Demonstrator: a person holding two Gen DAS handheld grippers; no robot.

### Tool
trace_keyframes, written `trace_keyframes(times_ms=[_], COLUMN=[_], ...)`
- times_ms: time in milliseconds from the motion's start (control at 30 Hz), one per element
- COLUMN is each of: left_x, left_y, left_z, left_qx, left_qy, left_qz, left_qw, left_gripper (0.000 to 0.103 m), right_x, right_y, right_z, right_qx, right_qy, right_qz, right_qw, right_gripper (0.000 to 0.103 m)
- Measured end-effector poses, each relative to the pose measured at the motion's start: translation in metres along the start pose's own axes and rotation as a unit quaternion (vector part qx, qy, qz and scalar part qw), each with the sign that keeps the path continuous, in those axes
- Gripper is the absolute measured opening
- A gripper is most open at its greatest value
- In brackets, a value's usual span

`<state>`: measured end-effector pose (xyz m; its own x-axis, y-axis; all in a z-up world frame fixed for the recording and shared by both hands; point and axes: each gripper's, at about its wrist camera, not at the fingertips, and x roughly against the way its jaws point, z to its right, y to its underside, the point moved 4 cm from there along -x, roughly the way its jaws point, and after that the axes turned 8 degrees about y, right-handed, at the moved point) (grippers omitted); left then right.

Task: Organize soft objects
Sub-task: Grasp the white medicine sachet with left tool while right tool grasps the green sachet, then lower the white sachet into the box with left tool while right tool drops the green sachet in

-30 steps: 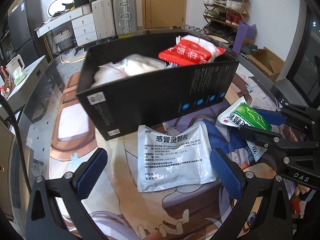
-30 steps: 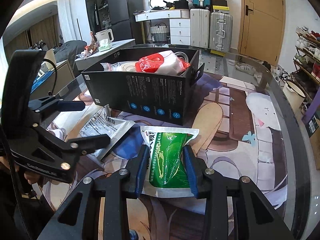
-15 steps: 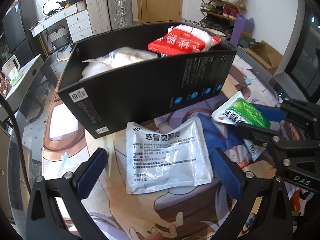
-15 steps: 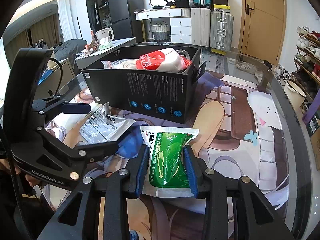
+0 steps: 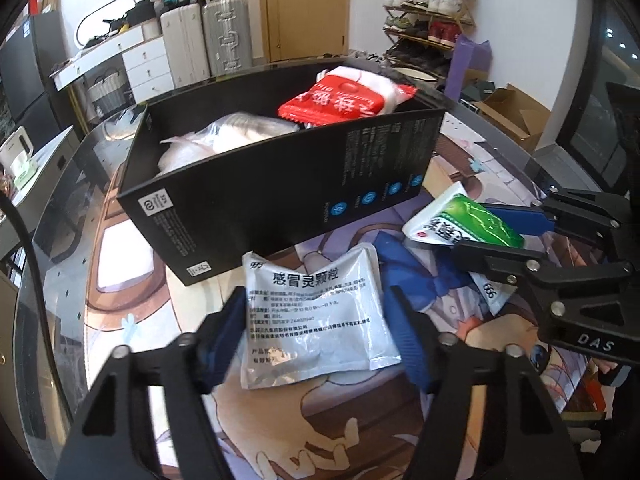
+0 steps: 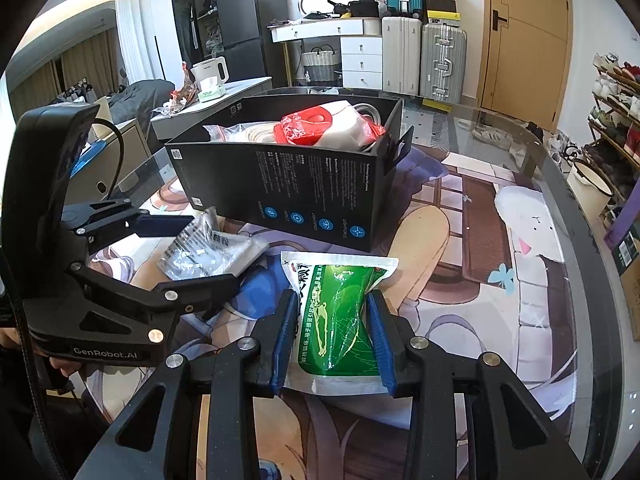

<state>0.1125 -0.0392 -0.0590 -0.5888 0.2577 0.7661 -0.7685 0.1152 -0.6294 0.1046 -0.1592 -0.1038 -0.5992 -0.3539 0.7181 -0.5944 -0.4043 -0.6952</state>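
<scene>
Since the earlier frames the left hand-held gripper has narrowed from a wide spread until its blue pads press against the sides of the silver-white sachet, while the right one has kept its clamp on the green pouch.

In the left wrist view, the silver-white sachet lies flat on the surface, a glass top over a cartoon-printed mat, just in front of the black box. Both pads touch the sachet's edges, which buckle slightly. The box is open at the top and holds a red-and-white packet and a clear plastic bag. To the right, the right hand-held gripper holds the green pouch, its white end pointing towards the box.

In the right wrist view, the right hand-held gripper pinches the green pouch between its blue pads, the pouch's far end near the box's front wall. At left, the left hand-held gripper straddles the crinkled sachet. The red-and-white packet sits inside the box.
</scene>
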Motion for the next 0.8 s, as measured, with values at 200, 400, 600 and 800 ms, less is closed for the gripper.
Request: trace_keyframes(times_ms=[200, 400, 600, 800], left_x=[0.011, 0.03, 0.057, 0.077], left_y=[0.005, 0.009, 0.003, -0.012], left_z=[-0.004, -0.009, -0.015, -0.026], left_qx=[0.018, 0.03, 0.042, 0.048], left_qy=[0.021, 0.019, 0.016, 0.006], left_qz=[0.013, 0.036, 0.075, 0.111], left_qw=[0.9995, 0.9987, 0.9961, 0.9927], left_gripper=[0.049, 0.049, 0.049, 0.049], right_x=[0.005, 0.015, 0.031, 0.052], right_y=[-0.003, -0.006, -0.014, -0.032], right_z=[0.0, 0.001, -0.002, -0.006], right_qx=[-0.001, -0.004, 0.0, 0.008], right_qy=[0.001, 0.002, 0.004, 0.001], right_qz=[0.009, 0.024, 0.042, 0.066], right_qw=[1.0, 1.0, 0.999, 0.998], right_gripper=[0.036, 0.036, 0.036, 0.036])
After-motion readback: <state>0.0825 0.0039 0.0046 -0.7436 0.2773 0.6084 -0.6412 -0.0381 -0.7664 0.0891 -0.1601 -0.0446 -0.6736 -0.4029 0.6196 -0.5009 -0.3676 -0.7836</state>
